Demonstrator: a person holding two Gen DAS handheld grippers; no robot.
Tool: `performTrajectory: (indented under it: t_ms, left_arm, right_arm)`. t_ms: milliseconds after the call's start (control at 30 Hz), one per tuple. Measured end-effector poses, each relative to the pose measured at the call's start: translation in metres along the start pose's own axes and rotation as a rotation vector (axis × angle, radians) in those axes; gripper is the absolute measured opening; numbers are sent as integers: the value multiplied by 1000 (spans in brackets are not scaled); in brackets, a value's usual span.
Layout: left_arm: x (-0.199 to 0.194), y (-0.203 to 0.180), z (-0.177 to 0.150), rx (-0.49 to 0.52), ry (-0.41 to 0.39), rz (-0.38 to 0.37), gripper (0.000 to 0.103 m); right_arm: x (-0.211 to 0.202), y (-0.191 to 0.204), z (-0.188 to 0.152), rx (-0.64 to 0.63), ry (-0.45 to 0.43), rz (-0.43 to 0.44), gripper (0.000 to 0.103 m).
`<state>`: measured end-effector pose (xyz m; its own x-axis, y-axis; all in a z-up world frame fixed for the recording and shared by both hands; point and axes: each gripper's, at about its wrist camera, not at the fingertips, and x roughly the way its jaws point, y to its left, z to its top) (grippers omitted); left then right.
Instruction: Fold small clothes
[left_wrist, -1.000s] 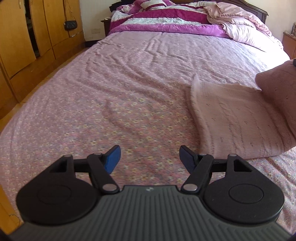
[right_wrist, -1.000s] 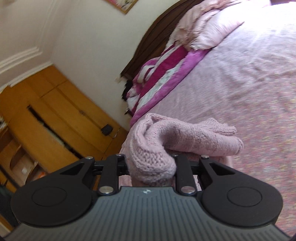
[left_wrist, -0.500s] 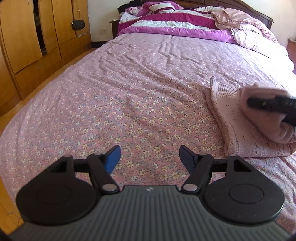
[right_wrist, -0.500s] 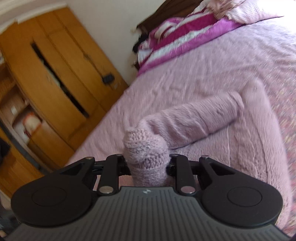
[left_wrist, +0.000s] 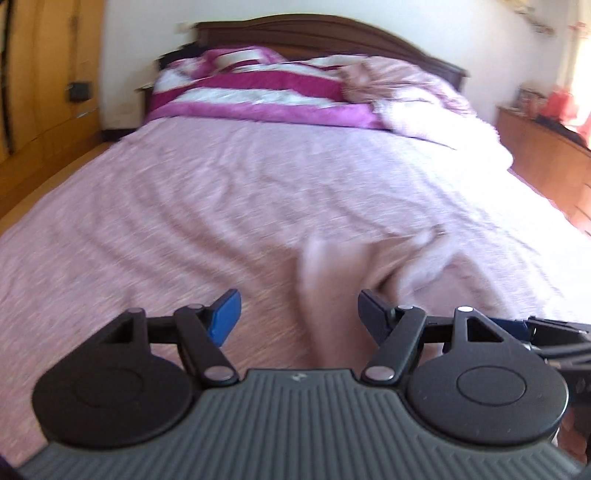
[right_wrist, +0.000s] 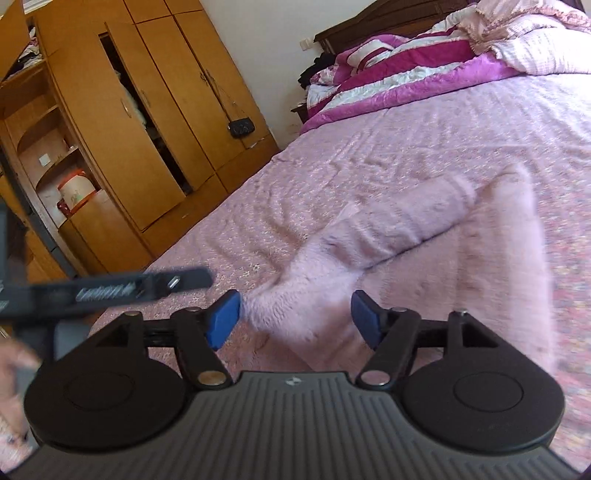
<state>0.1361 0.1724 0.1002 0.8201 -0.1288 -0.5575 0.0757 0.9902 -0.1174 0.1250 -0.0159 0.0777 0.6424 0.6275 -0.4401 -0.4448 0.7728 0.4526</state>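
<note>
Left wrist view: motion-blurred. Left gripper (left_wrist: 299, 312) has its jaws spread wide, holding nothing. Pink knit sweater (left_wrist: 369, 273) lies on the floral bedsheet (left_wrist: 166, 221), just ahead and slightly right of the fingers; a folded-over sleeve (left_wrist: 428, 254) crosses its top. Part of the other tool shows at the right edge. Plenty of bare sheet to the left and ahead; striped quilt (left_wrist: 258, 92) and headboard (left_wrist: 314, 29) are well apart at the far end.

Right wrist view: right gripper (right_wrist: 295, 319) also stands apart, gripping nothing; the sleeve cuff sits between the blue pads (right_wrist: 221, 319), near the left pad, contact unclear. Sleeve (right_wrist: 391, 229) lies diagonally across the sweater body. Left tool (right_wrist: 110, 291) crosses low-left, blurred. Wardrobe (right_wrist: 129, 129) stands off the bed's left side, clear of the work.

Judgement: sleeve fold looks just laid; step in hand is the next fold. Next move calls for both claws to pinch a body edge, likely the near hem, and carry it over. Bed edge is close on the near side, so keep the fold travelling toward the headboard.
</note>
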Motion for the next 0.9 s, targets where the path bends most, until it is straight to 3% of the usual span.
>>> performTrajectory:
  t_ms: [167,300,367,533,567,600,633,900]
  left_arm:
    - [38,-41,14,125,43,-125,72]
    - [77,-69,10,259,114,-98,72]
    - [91,-74,6,280,130,-79,71]
    - [107,-61,6,148,118,-116,70]
    - [110,-56,6,107,118,-130,65]
    - [112,-53,6,75,117,-146,54]
    - [113,-50,6,50,117,-162,24]
    - [92,-15,19,-112,33,-120,19]
  right_arm:
    - [-39,-24,4,5,-65,-105,75]
    - [-51,-51,2,36,-108,-198,79]
    - [-50,-67,1,74,-106,-221,79]
    - [-42,-96,-5,170,-84,-218,79]
    - [-37,-99,-6,180,-77,-217,79]
    - [-32,-100,-8,186,-70,-213,79]
    - [-29,-102,-10,190,-63,-206,80]
    - [-3,-94,-10,176,-48,-172,84]
